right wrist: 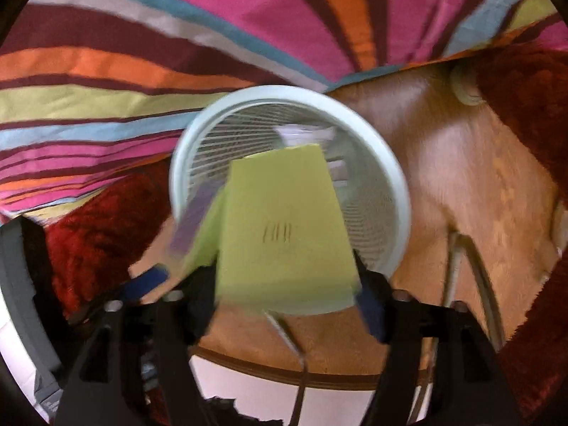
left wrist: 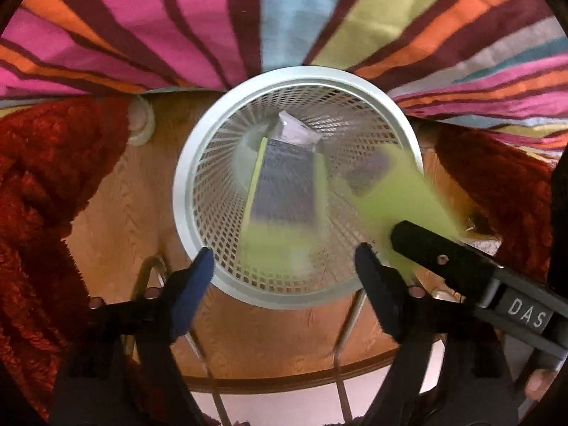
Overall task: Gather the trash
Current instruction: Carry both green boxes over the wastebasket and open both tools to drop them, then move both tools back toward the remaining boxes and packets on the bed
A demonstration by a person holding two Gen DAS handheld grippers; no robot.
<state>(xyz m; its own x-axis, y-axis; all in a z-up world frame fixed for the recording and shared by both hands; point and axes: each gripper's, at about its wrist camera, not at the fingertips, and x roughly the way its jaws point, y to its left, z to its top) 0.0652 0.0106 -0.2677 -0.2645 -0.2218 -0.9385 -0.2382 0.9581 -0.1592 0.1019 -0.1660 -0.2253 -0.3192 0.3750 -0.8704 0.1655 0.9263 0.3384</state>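
1. Left wrist view: the left gripper stood released, jaws wide apart with nothing pressed between them; it pointed steeply down at the basket.
2. Just beyond its fingertips the first box, green-edged and blurred, lay inside the rim, apart from both pads; its long axis ran down into the basket, far end toward the bottom.
3. At the right of that view, a finger of the right gripper reached in over the rim, with a second box at its tip.
4. In the right wrist view this green box sat between the jaws, over the mouth of the basket; the pads flanked its near corners but did not seem to press, so I judged that gripper released too.
5. Its long axis led away from the gripper, far end tipped down toward the mesh; the basket lay straight ahead and below.
6. A pale wrapper lay deeper in the basket.
7. Farthest off, a striped cloth hung behind.
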